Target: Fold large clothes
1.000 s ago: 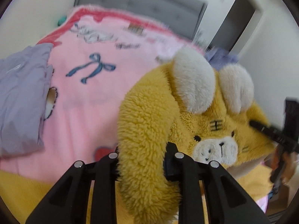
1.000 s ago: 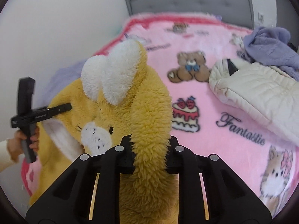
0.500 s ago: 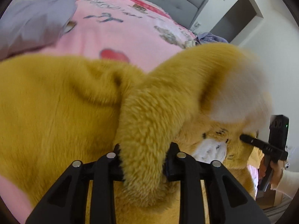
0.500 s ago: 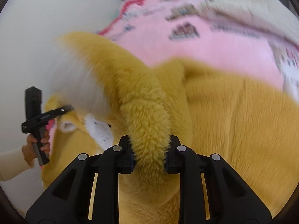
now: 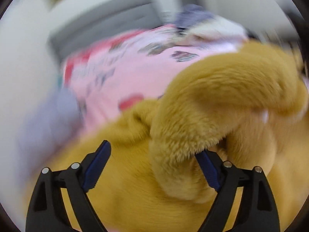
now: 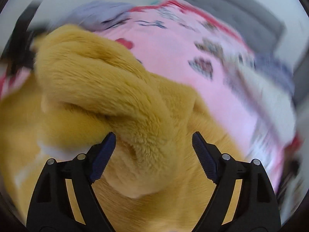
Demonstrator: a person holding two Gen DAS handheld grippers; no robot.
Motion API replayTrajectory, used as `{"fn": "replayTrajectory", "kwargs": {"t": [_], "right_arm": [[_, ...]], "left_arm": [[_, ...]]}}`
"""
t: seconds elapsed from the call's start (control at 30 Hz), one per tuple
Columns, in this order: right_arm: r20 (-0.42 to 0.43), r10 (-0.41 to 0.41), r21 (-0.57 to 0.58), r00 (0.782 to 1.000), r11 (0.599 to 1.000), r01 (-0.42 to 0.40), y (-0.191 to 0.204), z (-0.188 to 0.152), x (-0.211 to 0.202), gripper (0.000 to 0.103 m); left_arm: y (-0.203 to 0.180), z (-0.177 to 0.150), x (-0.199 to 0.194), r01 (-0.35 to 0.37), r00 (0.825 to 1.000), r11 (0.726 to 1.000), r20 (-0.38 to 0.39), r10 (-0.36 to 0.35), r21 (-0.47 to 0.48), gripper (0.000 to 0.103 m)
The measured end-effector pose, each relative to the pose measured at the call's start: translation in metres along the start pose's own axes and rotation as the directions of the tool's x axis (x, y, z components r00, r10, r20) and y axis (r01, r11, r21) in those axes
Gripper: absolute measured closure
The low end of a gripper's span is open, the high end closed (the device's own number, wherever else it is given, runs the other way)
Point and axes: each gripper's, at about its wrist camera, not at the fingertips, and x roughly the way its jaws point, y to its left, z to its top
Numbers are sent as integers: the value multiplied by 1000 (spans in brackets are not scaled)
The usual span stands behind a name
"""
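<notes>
A fluffy yellow garment (image 5: 222, 104) lies bunched on the pink blanket (image 5: 119, 79). My left gripper (image 5: 154, 150) has its jaws opening wide; a thick fold of yellow fleece hangs loose between them, resting against the right pad, not pinched. In the right wrist view the same yellow garment (image 6: 108, 89) fills the lower left. My right gripper (image 6: 154, 141) is also opening, with a fleece fold lying between the spread fingers, free of the pads. Both views are blurred by motion. The left gripper's black body (image 6: 21, 38) shows at the far left edge.
The pink printed blanket (image 6: 173, 58) covers the bed, with a grey headboard (image 5: 108, 25) behind. A lilac garment (image 5: 50, 119) lies at the left, and a cream and lilac pile (image 6: 270, 77) at the right. White walls surround the bed.
Both grippers were shut on folds of the yellow garment; now both stand wide and the folds are let go. Both have swung down over the garment, which now lies lower on the blanket.
</notes>
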Motion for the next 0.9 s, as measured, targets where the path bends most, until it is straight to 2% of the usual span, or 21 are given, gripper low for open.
{"fn": "replayTrajectory", "kwargs": {"t": [0.07, 0.13, 0.23, 0.27, 0.33, 0.37, 0.4, 0.43, 0.47, 0.5, 0.57, 0.67, 0.73, 0.77, 0.87, 0.9], "right_arm": [[26, 1, -131, 1000, 991, 2, 7, 8, -12, 17], [57, 17, -270, 998, 963, -1, 18, 18, -23, 17], [69, 3, -465, 998, 885, 30, 38, 29, -21, 18], [70, -15, -544, 997, 837, 51, 46, 31, -14, 19], [60, -43, -632, 997, 771, 72, 58, 32, -4, 25], [51, -58, -658, 997, 749, 77, 61, 33, 2, 28], [16, -49, -690, 999, 723, 46, 66, 33, 9, 39], [-14, -39, -704, 999, 710, 18, 69, 33, 13, 60], [-72, -26, -707, 997, 706, -33, 69, 33, 21, 73], [-109, -9, -696, 994, 715, -70, 67, 36, 26, 81], [-122, 38, -630, 992, 770, -107, 54, 50, 26, 84], [-96, 58, -511, 994, 854, -99, 25, 78, 20, 85], [-59, 51, -414, 997, 907, -71, -6, 108, 14, 86], [-26, 23, -364, 999, 931, -30, -24, 124, 11, 86], [41, -62, -245, 997, 967, 70, -59, 155, 10, 86], [74, -90, -205, 993, 973, 104, -70, 164, 9, 86]], "left_arm": [[-15, 9, -5, -33, 999, 980, 45, 25, 195, 17], [-24, 15, -6, -17, 996, 953, 84, -9, 301, 17], [-32, 21, -1, -5, 992, 915, 117, -46, 403, 17], [-36, 21, 0, -14, 989, 891, 136, -53, 455, 17], [-48, 21, -1, -48, 984, 840, 169, -53, 540, 19], [-50, 21, 1, -43, 984, 824, 166, -62, 565, 25], [-50, 22, 4, -8, 986, 814, 141, -90, 580, 29], [-51, 22, 4, 22, 987, 811, 118, -112, 584, 38], [-52, 21, 4, 53, 986, 809, 97, -134, 585, 56], [-50, 22, 10, 67, 987, 805, 78, -140, 589, 65], [-46, 27, 17, 45, 990, 807, 81, -114, 589, 76], [-33, 44, 24, 36, 992, 845, 84, -96, 534, 80], [-17, 66, 30, -5, 993, 866, 103, -54, 499, 81], [-6, 78, 35, -23, 994, 880, 108, -32, 475, 81], [33, 115, 44, -89, 990, 933, 134, 45, 348, 81], [40, 127, 43, -122, 985, 941, 159, 74, 317, 81]]}}
